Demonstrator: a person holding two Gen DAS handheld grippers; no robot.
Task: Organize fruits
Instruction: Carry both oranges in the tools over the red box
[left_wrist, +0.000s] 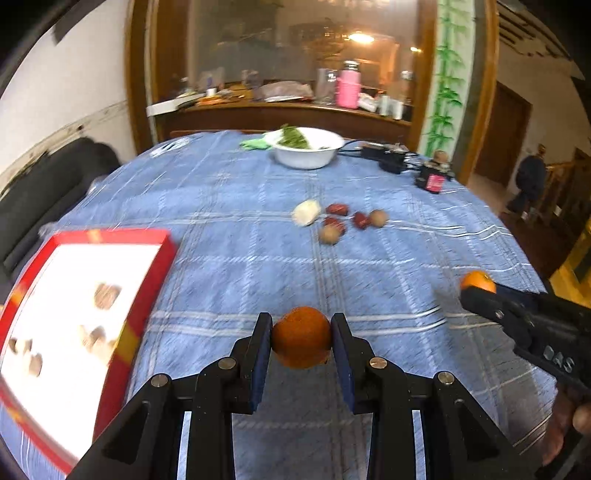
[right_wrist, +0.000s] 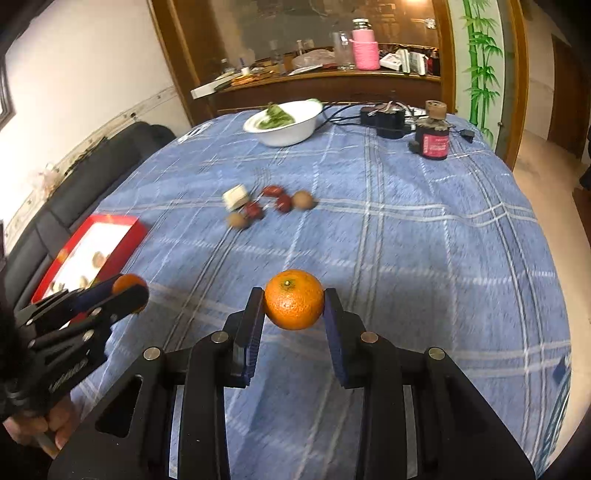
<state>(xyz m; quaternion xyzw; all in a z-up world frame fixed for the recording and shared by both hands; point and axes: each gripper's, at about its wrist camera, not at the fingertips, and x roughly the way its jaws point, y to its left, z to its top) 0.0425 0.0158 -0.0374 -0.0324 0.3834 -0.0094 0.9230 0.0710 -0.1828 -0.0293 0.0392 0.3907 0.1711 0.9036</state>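
My left gripper is shut on an orange tangerine, held above the blue checked tablecloth; it also shows in the right wrist view. My right gripper is shut on a second tangerine, which shows at the right of the left wrist view. A red-rimmed white tray with several walnuts lies at the left. A cluster of red dates, brown round fruits and a pale chunk lies mid-table.
A white bowl with greens stands at the far side. Black cables and a charger and a dark jar sit at the far right. A dark sofa is left of the table. A cluttered sideboard stands behind.
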